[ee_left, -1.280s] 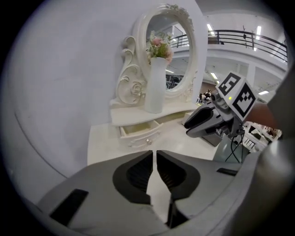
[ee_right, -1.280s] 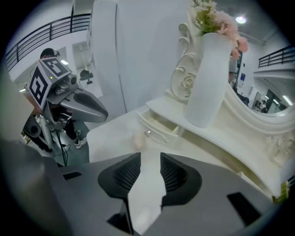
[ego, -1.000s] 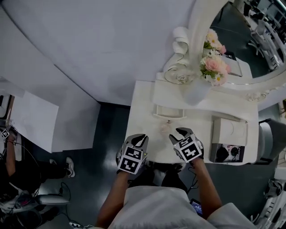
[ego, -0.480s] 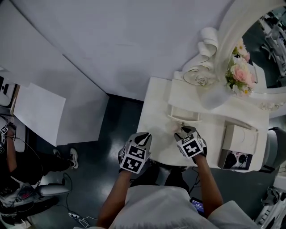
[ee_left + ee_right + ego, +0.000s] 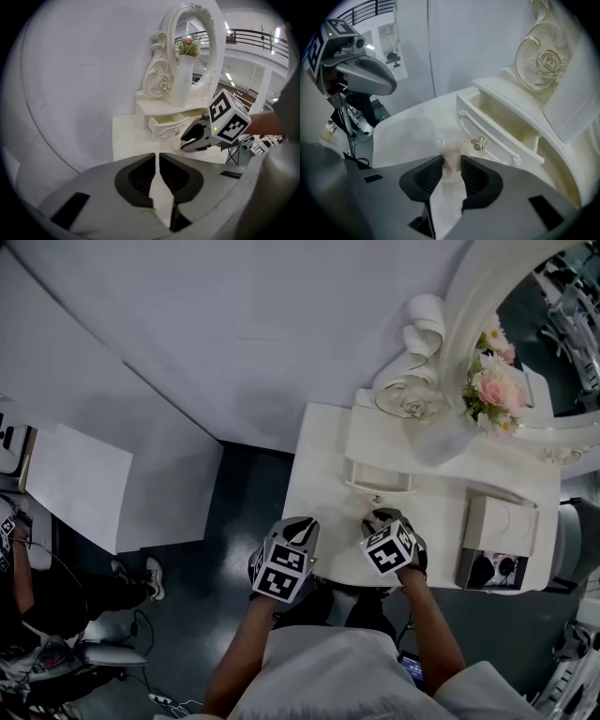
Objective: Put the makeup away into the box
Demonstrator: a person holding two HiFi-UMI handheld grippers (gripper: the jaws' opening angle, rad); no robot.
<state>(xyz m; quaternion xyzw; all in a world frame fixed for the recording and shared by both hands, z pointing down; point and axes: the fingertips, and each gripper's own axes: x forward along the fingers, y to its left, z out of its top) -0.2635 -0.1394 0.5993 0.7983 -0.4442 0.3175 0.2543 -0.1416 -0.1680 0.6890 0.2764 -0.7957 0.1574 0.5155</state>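
A small clear makeup bottle (image 5: 451,152) with pinkish contents stands on the white vanity table (image 5: 323,474), just in front of the open drawer (image 5: 497,126) and its knob (image 5: 478,142). My right gripper (image 5: 451,161) points steeply down over it. Its jaws are closing, and a pad touches the bottle on each side. In the head view the right gripper (image 5: 375,517) sits just below the drawer (image 5: 380,479). My left gripper (image 5: 298,526) hovers by the table's near left edge. In its own view the left gripper (image 5: 157,157) is shut and holds nothing.
An oval mirror (image 5: 553,324) with a scrolled white frame stands at the back. A vase of pink flowers (image 5: 487,390) is on the shelf above the drawer. A white box (image 5: 497,526) and dark items (image 5: 492,570) take up the table's right end.
My right gripper has come down to the tabletop in front of the drawer and now has the small bottle between its jaws. The left gripper has barely shifted.
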